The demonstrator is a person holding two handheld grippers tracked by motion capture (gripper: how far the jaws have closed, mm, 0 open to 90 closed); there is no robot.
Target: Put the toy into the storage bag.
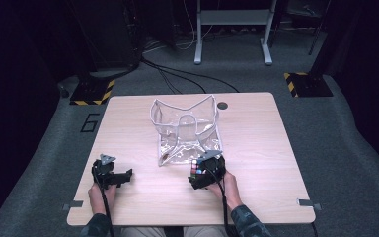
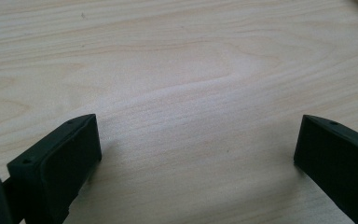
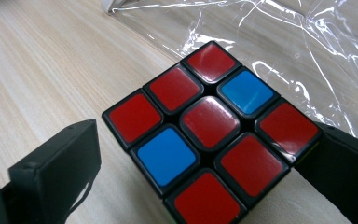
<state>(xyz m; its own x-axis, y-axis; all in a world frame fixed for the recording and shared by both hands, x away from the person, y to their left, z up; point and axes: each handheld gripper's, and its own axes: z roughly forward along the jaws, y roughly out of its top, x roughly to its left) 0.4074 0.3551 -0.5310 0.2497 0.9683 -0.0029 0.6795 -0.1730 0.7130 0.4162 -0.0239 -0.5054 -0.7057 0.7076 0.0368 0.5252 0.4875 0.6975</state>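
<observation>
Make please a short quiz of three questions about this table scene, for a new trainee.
1. True or false: the left gripper has something between its jaws.
2. Which colours show on the top face of the puzzle cube in the right gripper view? A) red and blue B) green and white C) all yellow
3. What lies just beyond the cube, near the middle of the table?

Key
1. False: its jaws stand wide apart over bare wood.
2. A: seven red squares and two blue.
3. A clear plastic bag, standing open. The right gripper has a jaw at each side of the cube; whether it grips it cannot be told.
</observation>
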